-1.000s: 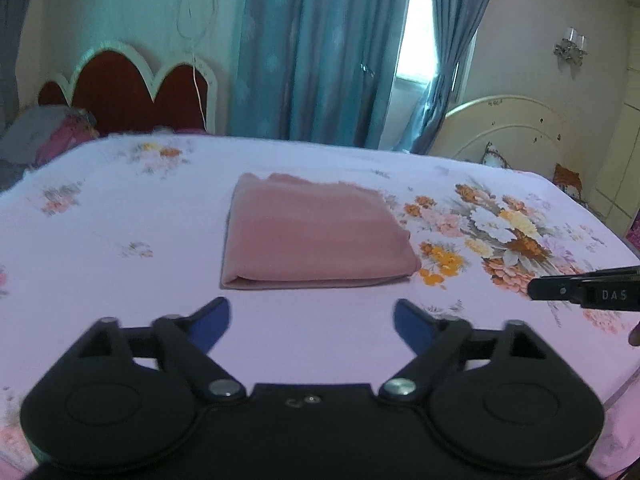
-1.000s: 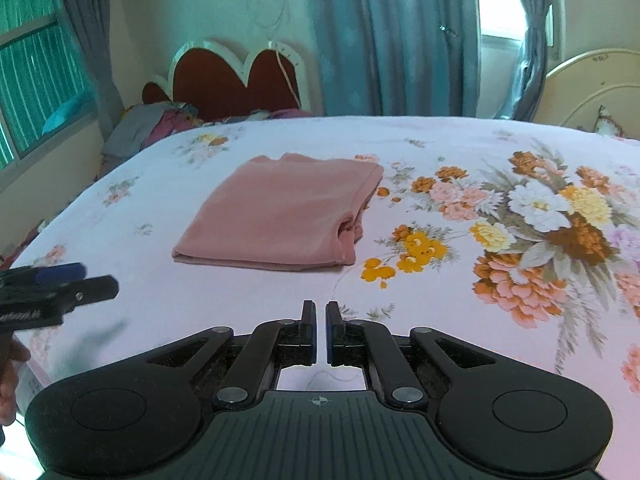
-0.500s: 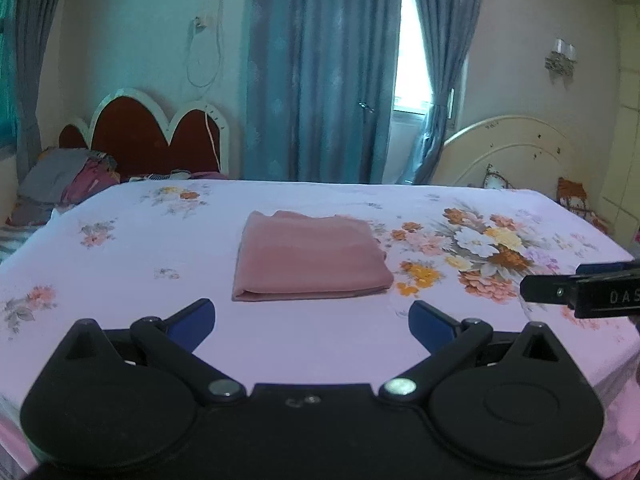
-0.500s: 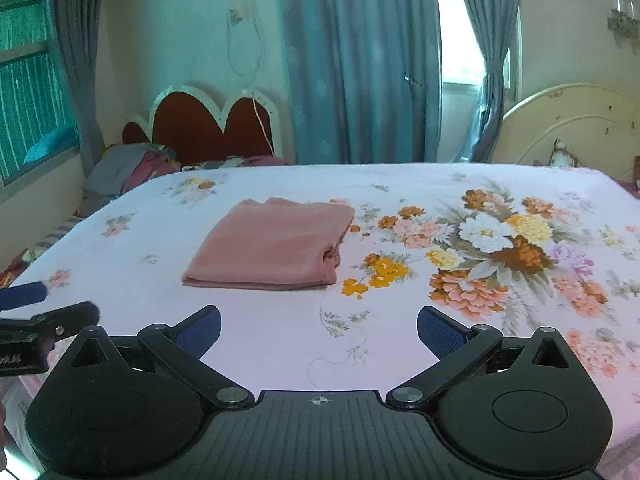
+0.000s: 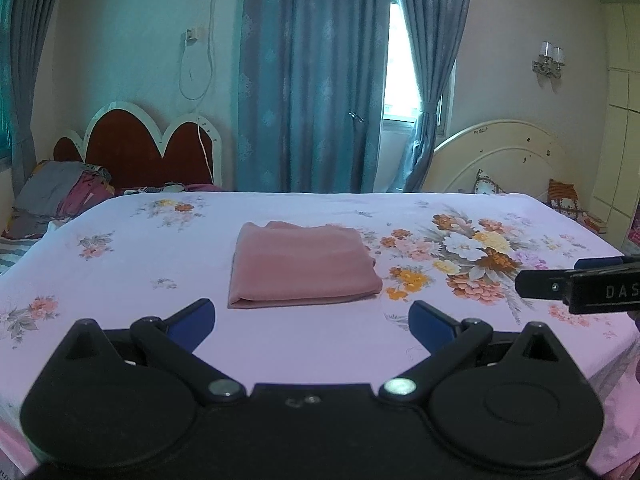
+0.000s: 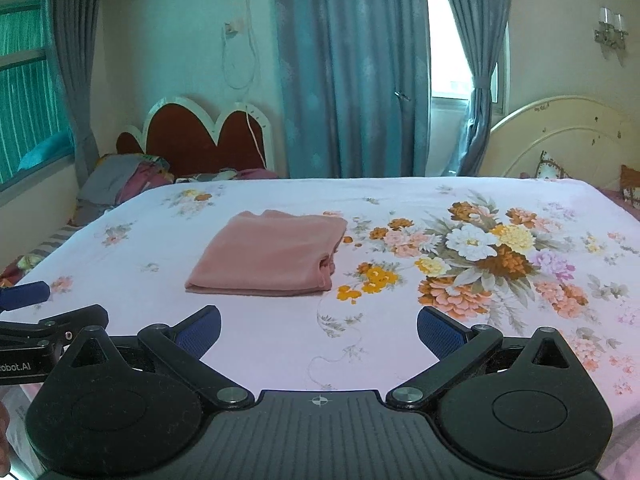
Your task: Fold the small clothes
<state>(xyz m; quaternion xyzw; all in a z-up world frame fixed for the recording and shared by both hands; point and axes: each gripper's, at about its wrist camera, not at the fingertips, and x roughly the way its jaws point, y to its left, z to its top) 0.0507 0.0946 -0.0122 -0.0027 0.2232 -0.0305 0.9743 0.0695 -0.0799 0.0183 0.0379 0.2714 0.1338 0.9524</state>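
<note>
A pink garment (image 5: pixel 302 266) lies folded into a flat rectangle on the flowered pink bed sheet (image 5: pixel 120 280); it also shows in the right wrist view (image 6: pixel 270 254). My left gripper (image 5: pixel 311 320) is open and empty, held back near the bed's front edge, apart from the garment. My right gripper (image 6: pixel 318 330) is open and empty, also near the front edge. Each gripper shows from the side in the other's view: the right one (image 5: pixel 580 286) and the left one (image 6: pixel 44 320).
A red scalloped headboard (image 5: pixel 148 148) and a pile of bedding (image 5: pixel 56 196) stand at the back left. Blue curtains (image 5: pixel 312 76) hang behind the bed. A cream headboard (image 5: pixel 508 156) with cushions stands at the back right.
Both grippers have pulled back and risen away from the folded garment. The right gripper has gone from shut to open. The garment has not moved.
</note>
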